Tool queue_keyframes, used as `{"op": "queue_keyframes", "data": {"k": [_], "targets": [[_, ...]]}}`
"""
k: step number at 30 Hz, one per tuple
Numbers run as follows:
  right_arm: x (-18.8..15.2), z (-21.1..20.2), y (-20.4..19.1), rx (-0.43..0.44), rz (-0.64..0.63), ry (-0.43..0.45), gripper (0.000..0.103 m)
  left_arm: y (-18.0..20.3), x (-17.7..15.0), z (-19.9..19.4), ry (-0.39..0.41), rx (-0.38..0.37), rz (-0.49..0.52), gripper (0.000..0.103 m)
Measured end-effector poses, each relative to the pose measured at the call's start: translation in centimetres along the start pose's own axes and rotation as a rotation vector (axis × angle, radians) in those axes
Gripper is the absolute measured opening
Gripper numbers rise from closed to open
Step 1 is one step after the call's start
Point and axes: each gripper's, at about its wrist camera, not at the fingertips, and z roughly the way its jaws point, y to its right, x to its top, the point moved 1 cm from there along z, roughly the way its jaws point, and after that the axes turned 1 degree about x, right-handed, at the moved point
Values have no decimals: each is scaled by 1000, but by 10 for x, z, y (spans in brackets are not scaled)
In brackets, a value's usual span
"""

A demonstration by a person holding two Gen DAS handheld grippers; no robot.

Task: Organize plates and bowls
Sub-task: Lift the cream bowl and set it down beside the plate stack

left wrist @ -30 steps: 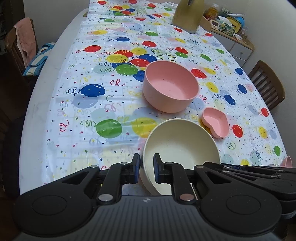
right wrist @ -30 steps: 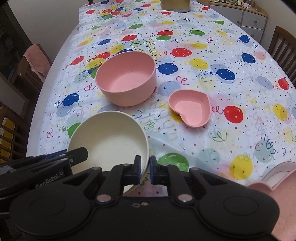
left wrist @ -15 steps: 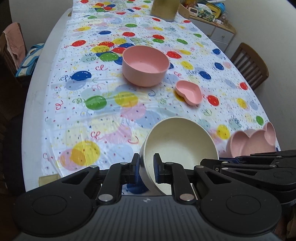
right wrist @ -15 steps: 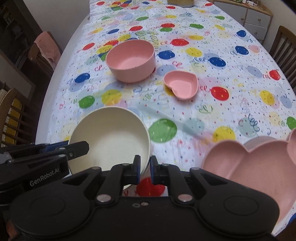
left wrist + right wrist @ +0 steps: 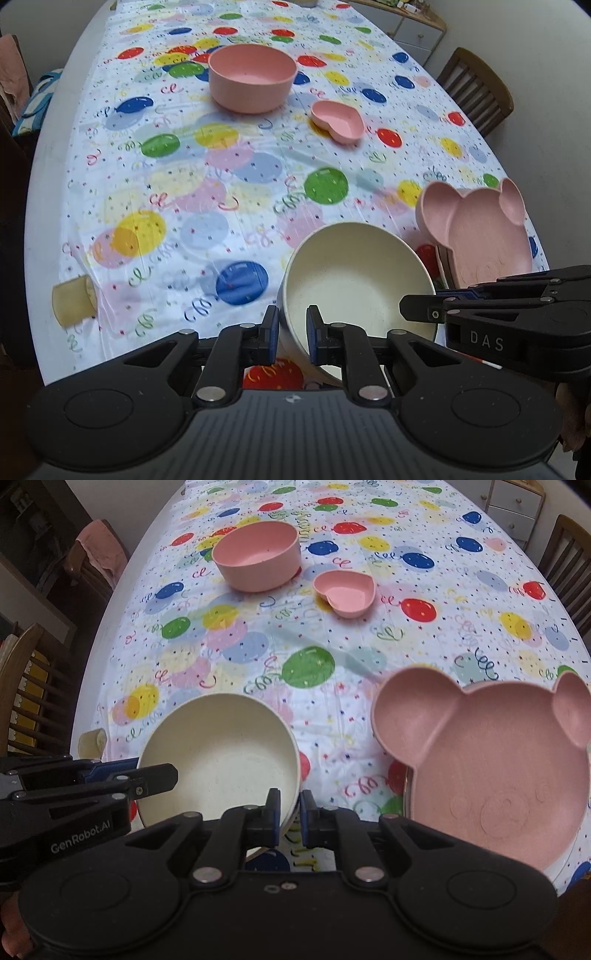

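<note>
Two close wrist views, both over the cream bowl (image 5: pixel 354 280).

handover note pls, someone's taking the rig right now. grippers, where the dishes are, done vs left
Left gripper: shut on the cream bowl, near-left rim.
Right gripper: shut on the same bowl's near-right rim. Bowl is tilted and appears held off the table between them.
Bear-shaped plate: right of the bowl, near table edge, seemingly on another dish.
Pink bowl and heart dish: farther out, apart, on the tablecloth.
Done: nothing visibly nested.
Left: set the cream bowl down, likely with the pink bowl; group the rest.
</note>
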Motion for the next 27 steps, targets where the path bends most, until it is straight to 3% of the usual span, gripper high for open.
{"op": "queue_keyframes", "data": {"k": [12, 27], "targets": [[-30, 5, 8, 8, -11, -59, 9, 6, -23, 8, -66, -16, 44, 15], [-41, 11, 9, 25, -24, -93, 9, 6, -29, 11, -101, -21, 81, 15]]}}
